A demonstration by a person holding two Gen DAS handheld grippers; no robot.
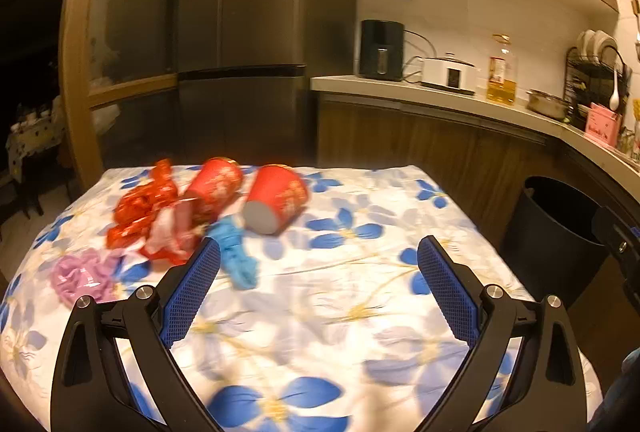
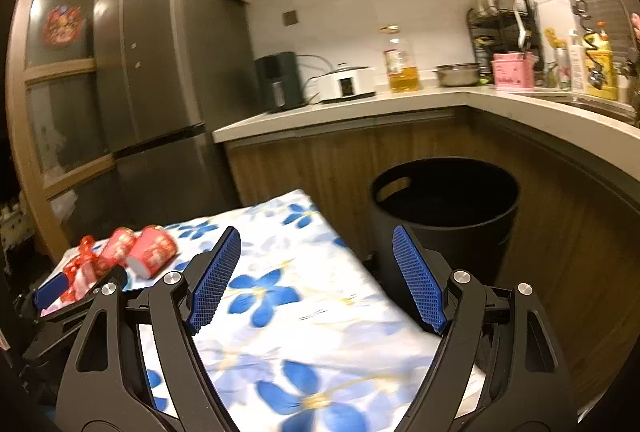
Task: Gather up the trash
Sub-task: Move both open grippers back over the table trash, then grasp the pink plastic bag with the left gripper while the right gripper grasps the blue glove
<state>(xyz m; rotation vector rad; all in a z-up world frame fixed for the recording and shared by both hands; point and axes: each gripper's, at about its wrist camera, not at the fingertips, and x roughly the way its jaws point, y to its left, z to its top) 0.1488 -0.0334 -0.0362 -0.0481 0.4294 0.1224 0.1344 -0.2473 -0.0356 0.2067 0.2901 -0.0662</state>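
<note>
The trash lies in the upper left of the left wrist view, on a table under a white cloth printed with blue flowers (image 1: 360, 296): two red paper cups on their sides (image 1: 276, 198), crumpled red foil wrappers (image 1: 148, 212), a twisted scrap of blue plastic (image 1: 236, 252) and a wad of lilac film (image 1: 82, 274). All of it looks light and easily crushed; the cups likely take a pinch across the rim or wall, the wrappers a pinch on any raised fold. The left gripper (image 1: 318, 252) stands spread and empty, with the blue scrap just inside its left pad and the nearer cup ahead. The right gripper (image 2: 316, 240) is likewise spread and empty, aimed past the table edge toward the round black plastic bin (image 2: 444, 208), the trash far to its left.
</note>
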